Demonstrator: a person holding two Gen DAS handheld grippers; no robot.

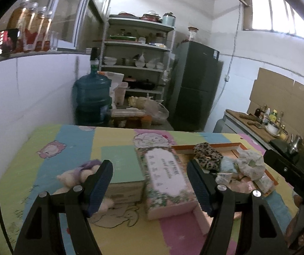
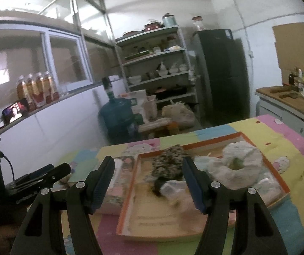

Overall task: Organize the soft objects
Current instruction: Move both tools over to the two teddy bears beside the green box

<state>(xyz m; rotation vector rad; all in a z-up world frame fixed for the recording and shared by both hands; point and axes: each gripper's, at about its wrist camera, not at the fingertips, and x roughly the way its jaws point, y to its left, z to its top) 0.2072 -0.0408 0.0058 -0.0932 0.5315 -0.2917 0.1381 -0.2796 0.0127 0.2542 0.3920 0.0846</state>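
Observation:
An orange-rimmed tray (image 2: 215, 138) lies on the colourful table mat. It holds a leopard-print scrunchie (image 2: 169, 163), a white floral scrunchie (image 2: 237, 163) and other pale soft pieces. My right gripper (image 2: 147, 180) hovers open in front of the tray, nothing between its fingers. In the left wrist view the tray (image 1: 186, 148) with the leopard scrunchie (image 1: 208, 155) sits at the right. A pink floral box (image 1: 164, 176) and a green-topped box (image 1: 122, 167) lie ahead. A purple and pink plush toy (image 1: 77, 174) lies behind the left finger. My left gripper (image 1: 149, 182) is open and empty.
Beyond the table's far edge stand a blue water jug (image 1: 92, 97), a shelf of dishes (image 1: 139, 63) and a dark fridge (image 1: 194, 85). A counter with bottles (image 1: 264, 119) runs along the right wall. A white wall borders the table's left side.

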